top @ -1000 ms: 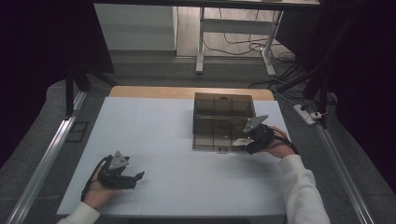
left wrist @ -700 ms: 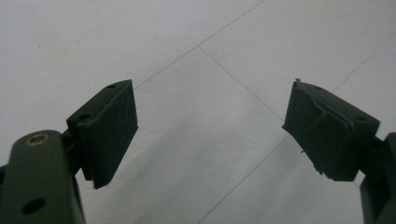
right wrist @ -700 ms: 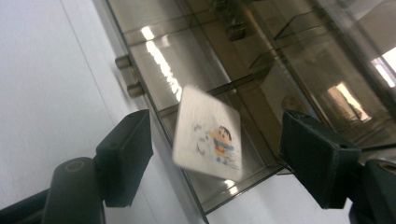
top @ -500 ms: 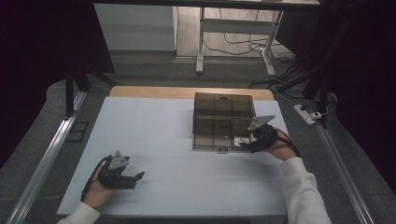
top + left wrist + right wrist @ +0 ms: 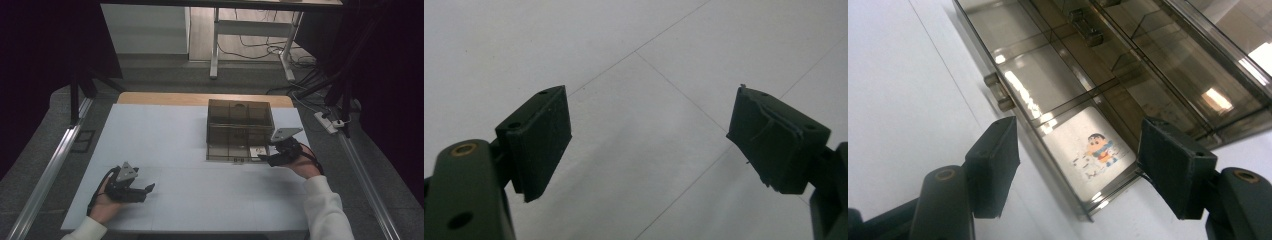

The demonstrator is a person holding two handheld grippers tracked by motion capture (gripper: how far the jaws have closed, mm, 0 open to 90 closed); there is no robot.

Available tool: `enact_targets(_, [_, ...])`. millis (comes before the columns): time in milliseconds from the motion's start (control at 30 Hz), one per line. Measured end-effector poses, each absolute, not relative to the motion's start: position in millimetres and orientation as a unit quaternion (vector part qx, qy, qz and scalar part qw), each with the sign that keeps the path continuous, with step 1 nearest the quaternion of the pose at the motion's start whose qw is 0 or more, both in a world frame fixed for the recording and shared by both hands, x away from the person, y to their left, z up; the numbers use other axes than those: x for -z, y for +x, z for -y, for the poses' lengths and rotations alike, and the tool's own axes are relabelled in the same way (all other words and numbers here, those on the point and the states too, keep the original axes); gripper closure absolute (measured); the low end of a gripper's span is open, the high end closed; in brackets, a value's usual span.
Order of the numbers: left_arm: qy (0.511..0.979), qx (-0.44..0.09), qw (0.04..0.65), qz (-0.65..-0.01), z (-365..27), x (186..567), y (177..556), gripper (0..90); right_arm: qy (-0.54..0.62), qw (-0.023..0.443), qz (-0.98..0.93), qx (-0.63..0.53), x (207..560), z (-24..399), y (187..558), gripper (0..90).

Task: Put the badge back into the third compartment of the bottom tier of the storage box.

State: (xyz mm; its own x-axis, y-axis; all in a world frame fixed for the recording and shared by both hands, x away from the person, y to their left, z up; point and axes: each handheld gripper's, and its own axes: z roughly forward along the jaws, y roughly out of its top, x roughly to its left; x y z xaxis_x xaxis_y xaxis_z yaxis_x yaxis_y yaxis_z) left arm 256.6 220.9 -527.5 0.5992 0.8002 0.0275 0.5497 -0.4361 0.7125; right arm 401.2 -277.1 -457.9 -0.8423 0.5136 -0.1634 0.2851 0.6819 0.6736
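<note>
A dim room surrounds the white counter (image 5: 170, 145); a smoky compartment box (image 5: 240, 120) sits there. Left gripper (image 5: 134, 189) and right gripper (image 5: 270, 159) gape wide, empty.

One smoky plastic organiser box (image 5: 240, 129); one cartoon sticker (image 5: 1099, 148); two tongs; one table (image 5: 165, 140).

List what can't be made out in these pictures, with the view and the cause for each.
- Contents of the smoky plastic box: high view, too small and dim behind the tinted walls.
- The box's far end: right gripper view, cut off by the top edge.
- Cartoon sticker: fine print around it is blurred.
- Left tongs: body and hand cut off by the bottom edge in the left gripper view.
</note>
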Motion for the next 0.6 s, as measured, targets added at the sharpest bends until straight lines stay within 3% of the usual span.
enact_targets(600, [0.822, -0.184, 0.35, -0.409, -223, 525, 255, 17.1, 0.27, 0.184, -0.859, -0.393, 481, 293, 341, 31.6])
